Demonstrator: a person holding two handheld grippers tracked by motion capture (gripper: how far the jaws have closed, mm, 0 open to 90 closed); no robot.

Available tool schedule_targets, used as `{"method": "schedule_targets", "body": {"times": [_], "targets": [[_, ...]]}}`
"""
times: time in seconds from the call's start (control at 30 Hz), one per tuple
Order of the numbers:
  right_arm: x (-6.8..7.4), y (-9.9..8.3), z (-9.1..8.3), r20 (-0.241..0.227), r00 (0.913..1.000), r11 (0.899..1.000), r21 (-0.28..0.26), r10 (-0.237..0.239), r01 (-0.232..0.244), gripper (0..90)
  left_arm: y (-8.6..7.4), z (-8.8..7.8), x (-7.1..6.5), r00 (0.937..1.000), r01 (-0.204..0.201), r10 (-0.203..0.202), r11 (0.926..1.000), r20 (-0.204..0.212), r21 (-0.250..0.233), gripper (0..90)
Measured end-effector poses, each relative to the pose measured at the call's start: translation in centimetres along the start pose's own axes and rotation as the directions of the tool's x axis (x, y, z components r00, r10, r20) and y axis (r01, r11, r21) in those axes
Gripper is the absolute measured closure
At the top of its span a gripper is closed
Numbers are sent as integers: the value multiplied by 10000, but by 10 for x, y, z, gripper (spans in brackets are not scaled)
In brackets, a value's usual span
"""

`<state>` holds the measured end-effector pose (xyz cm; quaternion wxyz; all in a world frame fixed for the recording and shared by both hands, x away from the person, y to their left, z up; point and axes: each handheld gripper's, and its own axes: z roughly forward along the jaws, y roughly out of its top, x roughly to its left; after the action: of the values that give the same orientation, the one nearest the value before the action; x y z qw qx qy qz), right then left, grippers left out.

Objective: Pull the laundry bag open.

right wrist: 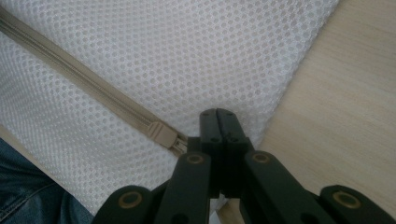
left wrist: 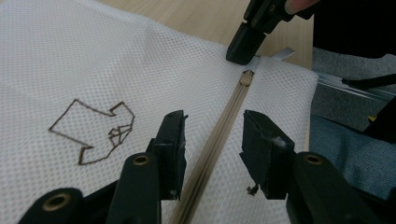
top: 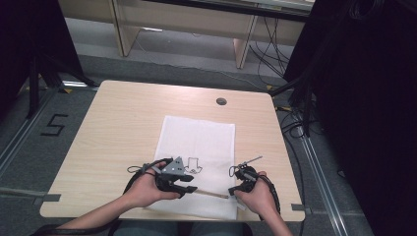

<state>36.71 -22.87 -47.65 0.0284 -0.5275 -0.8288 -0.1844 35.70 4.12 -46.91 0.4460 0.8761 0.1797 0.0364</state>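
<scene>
A white mesh laundry bag (top: pixel 196 147) lies flat on the wooden table (top: pixel 118 128), its beige zipper (left wrist: pixel 219 140) along the near edge. The right gripper (right wrist: pixel 219 121) is clenched on the bag's corner beside the zipper slider (right wrist: pixel 161 134). The left gripper (left wrist: pixel 212 140) straddles the zipper, jaws apart, not pressing.

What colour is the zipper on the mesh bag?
Beige zipper on a white mesh bag; clearest in the right gripper view.
</scene>
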Motion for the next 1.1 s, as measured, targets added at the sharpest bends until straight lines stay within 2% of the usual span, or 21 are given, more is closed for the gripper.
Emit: {"method": "schedule_targets", "body": {"times": [0.03, 0.07, 0.1, 0.17, 0.23, 0.27, 0.3, 0.33, 0.37, 0.5, 0.6, 0.63, 0.67, 0.77, 0.8, 0.83, 0.87, 0.9, 0.93, 1.03, 1.1], "targets": [[0, 0, 0, 35, 10000, 10000, -26, -33, 33, 900, 2, 3, -1, 9999, -90, 91, 10000, 105, -34, 596], [-3, 0, 2, 227, 9982, 9978, -331, -561, 569, 900, 3, 6, -2, 9998, -176, 174, 9998, 126, 111, 601], [-2, 1, 2, 274, 9986, 9986, -235, -459, 465, 900, 4, 8, -4, 9997, -110, 108, 9999, 197, 79, 606], [-2, 1, 2, 266, 9974, 9973, -260, -673, 680, 900, 6, 14, -7, 9995, -143, 140, 9998, 286, 109, 614], [2, 1, 1, 358, 9991, 9997, 8, -225, 225, 900, 8, 20, -9, 9988, -301, 294, 9994, 383, 166, 620], [1, 1, 1, 350, 9991, 9997, 2, -230, 230, 900, 9, 22, -10, 9985, -307, 300, 9994, 464, 144, 622], [-1, 1, 2, 279, 9981, 9982, -226, -554, 560, 900, 9, 24, -11, 9985, -272, 266, 9995, 484, 131, 625], [-2, 1, 2, 283, 9978, 9978, -274, -599, 607, 900, 10, 25, -12, 9986, -215, 206, 9996, 487, 168, 627], [-3, 1, 2, 236, 9972, 9969, -304, -715, 722, 900, 11, 27, -12, 9982, -330, 319, 9992, 509, 203, 628], [-4, 1, 3, 218, 9972, 9969, -310, -710, 717, 900, 15, 36, -15, 9969, -442, 425, 9987, 657, 248, 646], [-2, 0, 2, 261, 9980, 9976, -363, -582, 591, 900, 18, 41, -17, 9961, -227, 196, 9991, 865, 344, 667], [-3, 0, 3, 250, 9975, 9965, -497, -668, 680, 900, 19, 43, -18, 9957, -248, 216, 9991, 898, 347, 672], [-3, 0, 3, 211, 9971, 9966, -357, -736, 743, 900, 19, 45, -19, 9956, -300, 261, 9987, 901, 413, 674], [-3, 0, 2, 246, 9979, 9975, -356, -597, 605, 900, 22, 50, -21, 9946, -351, 305, 9984, 988, 445, 688], [-3, 0, 2, 261, 9978, 9974, -365, -612, 622, 900, 24, 52, -21, 9933, -498, 451, 9979, 1068, 419, 695], [-3, 0, 2, 268, 9979, 9975, -370, -589, 598, 900, 24, 53, -23, 9938, -282, 232, 9986, 1089, 446, 701], [-3, 0, 2, 266, 9978, 9974, -376, -604, 613, 900, 25, 55, -22, 9935, -446, 390, 9977, 1071, 507, 706], [-3, 0, 3, 284, 9979, 9975, -374, -589, 599, 900, 25, 57, -24, 9939, -361, 306, 9980, 1058, 509, 709], [-2, 0, 2, 329, 9984, 9984, -293, -468, 478, 900, 26, 59, -23, 9930, -479, 411, 9971, 1110, 588, 715], [-4, 1, 3, 180, 9974, 9970, -306, -704, 709, 900, 30, 63, -25, 9943, -292, 221, 9973, 1039, 668, 752], [-3, 0, 2, 241, 9980, 9978, -301, -591, 599, 900, 31, 65, -25, 9938, -258, 172, 9967, 1098, 776, 788]]}}
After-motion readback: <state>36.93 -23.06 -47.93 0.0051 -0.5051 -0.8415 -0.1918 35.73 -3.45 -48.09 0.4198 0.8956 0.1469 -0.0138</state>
